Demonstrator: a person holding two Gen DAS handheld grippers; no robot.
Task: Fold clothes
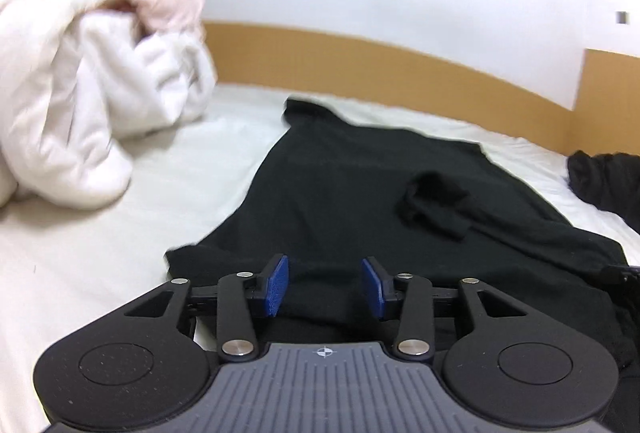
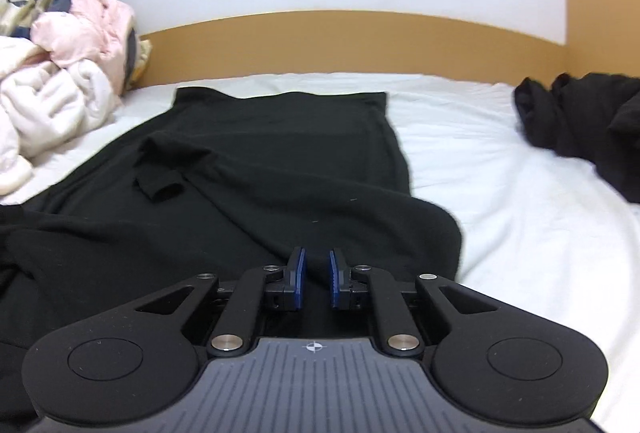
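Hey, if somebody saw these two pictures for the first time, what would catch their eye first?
The long black garment spread flat down the middle of the white bed, with a sleeve folded over it. Next, the blue-padded left gripper and right gripper poised open over its near edge. A heap of white and pink bedding sits to the left, and a crumpled black pile lies on the right.

Your left wrist camera sits low over the near left edge of the black garment [image 1: 360,193], facing the far headboard [image 1: 400,73]. Your right wrist camera hovers equally low over its near right edge, facing the same way. Both views share the garment, the headboard and the white bedding pile [image 2: 52,101] at far left.
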